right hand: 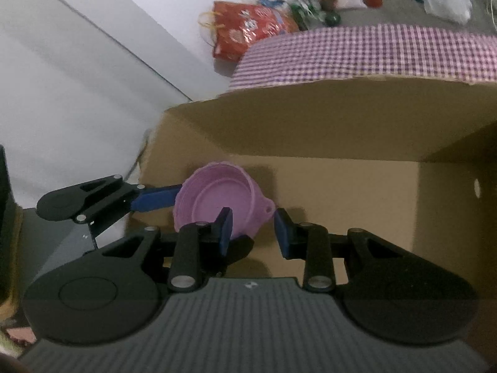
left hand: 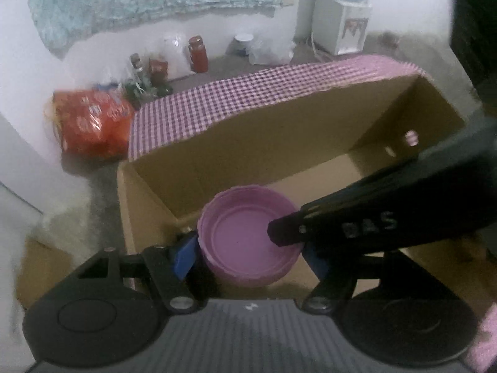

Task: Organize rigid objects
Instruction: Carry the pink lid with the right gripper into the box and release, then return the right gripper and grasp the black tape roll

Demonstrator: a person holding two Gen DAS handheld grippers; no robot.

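Observation:
A shallow pink plastic bowl [left hand: 248, 236] with a small holed tab sits low inside an open cardboard box [left hand: 279, 143]. My left gripper [left hand: 248, 255] has its blue pads on both sides of the bowl and grips it. In the right wrist view the bowl [right hand: 217, 199] is at the box's left end, with the left gripper's blue finger [right hand: 155, 200] against its rim. My right gripper [right hand: 253, 231] is open, one pad over the bowl's near rim, the tab between its fingers. The right gripper also shows in the left wrist view as a black arm [left hand: 372, 217] crossing over the bowl.
A pink checked cloth [left hand: 248, 93] covers the box's far flap. On the floor behind are a red bag [left hand: 90, 124], a red jar [left hand: 198, 53], bottles, a plastic bag and a white water dispenser [left hand: 341, 25]. A white wall [right hand: 77, 77] stands on the left.

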